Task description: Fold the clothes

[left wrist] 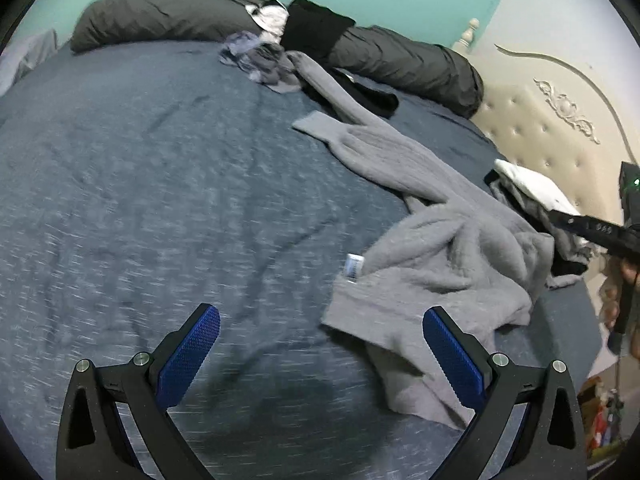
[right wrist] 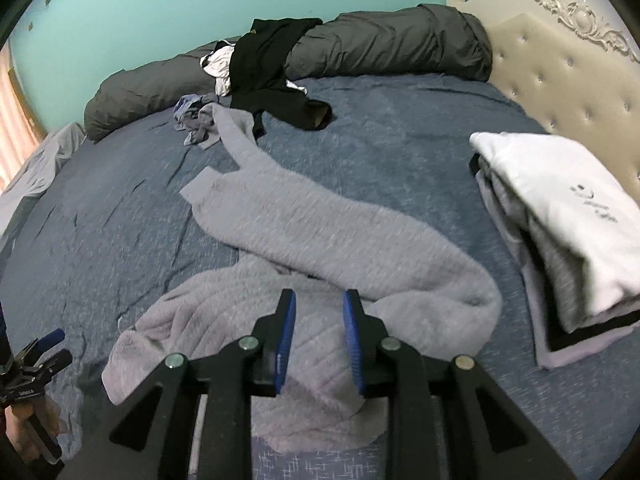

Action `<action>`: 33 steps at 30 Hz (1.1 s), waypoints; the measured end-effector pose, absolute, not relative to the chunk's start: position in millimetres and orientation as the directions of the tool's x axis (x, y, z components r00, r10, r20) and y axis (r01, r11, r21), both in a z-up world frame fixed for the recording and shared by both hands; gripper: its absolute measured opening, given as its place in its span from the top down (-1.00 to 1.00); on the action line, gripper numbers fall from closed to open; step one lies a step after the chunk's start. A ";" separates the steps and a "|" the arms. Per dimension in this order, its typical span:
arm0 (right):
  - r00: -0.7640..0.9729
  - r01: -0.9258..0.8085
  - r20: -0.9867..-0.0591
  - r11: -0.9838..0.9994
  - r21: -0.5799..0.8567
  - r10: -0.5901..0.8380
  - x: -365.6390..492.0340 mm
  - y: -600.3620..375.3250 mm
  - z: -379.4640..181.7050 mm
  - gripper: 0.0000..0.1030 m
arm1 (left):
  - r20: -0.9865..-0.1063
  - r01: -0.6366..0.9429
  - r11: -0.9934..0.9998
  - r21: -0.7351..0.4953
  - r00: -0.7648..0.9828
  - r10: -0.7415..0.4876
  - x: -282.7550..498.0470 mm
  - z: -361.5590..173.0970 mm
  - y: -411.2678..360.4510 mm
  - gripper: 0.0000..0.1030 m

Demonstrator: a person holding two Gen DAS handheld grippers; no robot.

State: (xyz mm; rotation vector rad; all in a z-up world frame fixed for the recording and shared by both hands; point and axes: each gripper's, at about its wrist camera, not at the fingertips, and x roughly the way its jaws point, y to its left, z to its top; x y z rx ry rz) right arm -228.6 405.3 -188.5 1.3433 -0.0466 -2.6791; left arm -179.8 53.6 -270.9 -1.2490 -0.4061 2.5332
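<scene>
1. Grey fuzzy sweater (right wrist: 320,232) lies crumpled on the blue bed (left wrist: 140,200), sleeves trailing toward the dark pillows (right wrist: 380,40). Not flattened and no fold made yet.
2. Left claw (left wrist: 320,356): jaws spread wide, nothing between them. It hangs over bare bed just beside the sweater's hem corner, right pad over the fabric edge.
3. Right claw (right wrist: 320,340): jaws only narrowly apart, pads not pinching anything. It sits directly above the bunched body of the sweater. Contact with the fabric: can't tell from either view.
4. Handling, judged: thick soft knit, light, zero stiffness. It will drape and sag from any single grip point. The fuzzy surface should hold well on the knurled blue pads, so slip risk is low. Not fragile, though the knit can stretch if dragged by one point.
5. Where to grab, judged: ribbed edges, meaning hem, cuffs and shoulder seams. These are denser and hold shape better than mid-panel fabric. A mid-panel pinch risks taking several layers at once.
6. White care tag (left wrist: 354,266) sticks out on the left-claw side and marks an inner seam, so the garment may be partly twisted or inside out there.
7. Likely next need: one claw on each hem corner, lift, spread flat, then sleeves in.
8. Folded stack (right wrist: 560,216) with a white top item sits near the headboard (right wrist: 560,80), well apart from the sweater. A black garment (right wrist: 272,68) and a small grey-blue heap (right wrist: 196,120) wait by the pillows.
</scene>
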 end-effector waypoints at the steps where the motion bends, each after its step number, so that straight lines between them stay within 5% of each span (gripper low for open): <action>1: -0.587 0.118 -0.795 -0.988 0.099 -0.150 -228.2 405.0 -191.4 0.54 | -0.718 -0.130 -0.915 -0.382 -0.582 0.383 -180.8 -272.8 55.1 -1.00; 4: -0.586 0.125 -0.794 -0.986 0.109 -0.162 -225.8 405.2 -196.7 0.54 | -0.727 -0.139 -0.908 -0.395 -0.556 0.402 -184.3 -281.9 63.6 -0.96; 9: -0.590 0.144 -0.784 -0.981 0.131 -0.191 -223.4 404.7 -201.2 0.54 | -0.738 -0.169 -0.902 -0.397 -0.525 0.423 -182.1 -294.4 73.9 -0.53; 33: -0.579 0.163 -0.784 -0.974 0.157 -0.223 -221.9 397.8 -216.5 0.54 | -0.657 -0.150 -0.779 -0.608 -0.455 0.601 -178.6 -311.2 88.1 -0.46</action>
